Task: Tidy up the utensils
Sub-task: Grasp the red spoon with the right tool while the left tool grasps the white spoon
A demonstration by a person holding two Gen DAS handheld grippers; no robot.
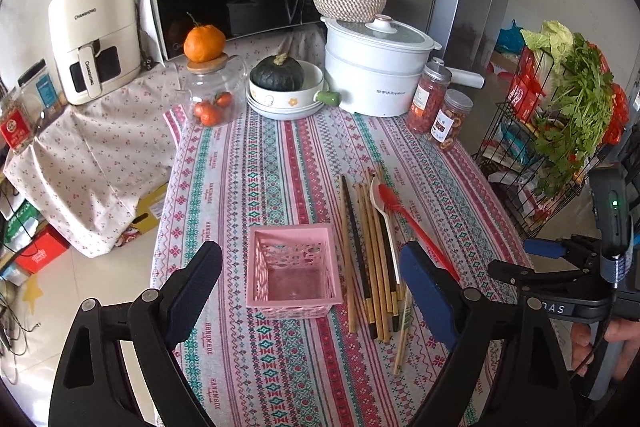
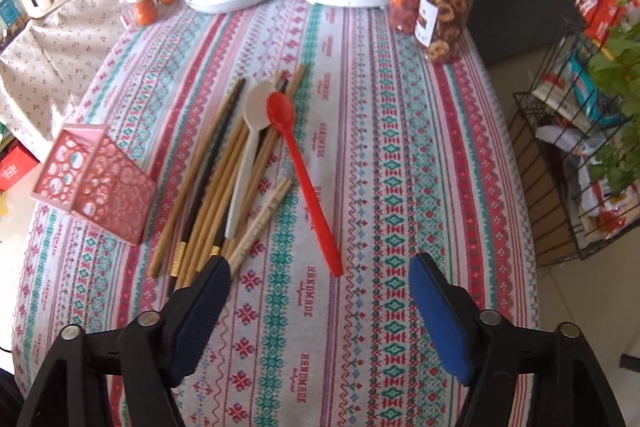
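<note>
**Both hand-held grippers spread above utensils and pink basket**

The left hand-held gripper [image 1: 310,259] is being held spread over the near part of the table [image 1: 280,163], nothing pinched between its fingers. The pink basket [image 1: 293,273] is being framed between them, standing upright on the striped cloth, apparently empty. Just right of the basket, a bundle of chopsticks [image 1: 370,259] is lying lengthwise, near to far, with a white spoon [image 1: 378,195] resting on top and a red spoon [image 1: 400,209] at the right edge of the pile.

The right hand-held gripper [image 2: 320,265] is also being held spread, nothing between its pads. The red spoon's handle tip is lying just beyond the gap, not touched. The left finger is overlapping the near ends of the chopsticks in the view; contact cannot be told. At the far end of the table a white pot [image 1: 374,75] and two jars [image 1: 440,111] are standing.
</note>
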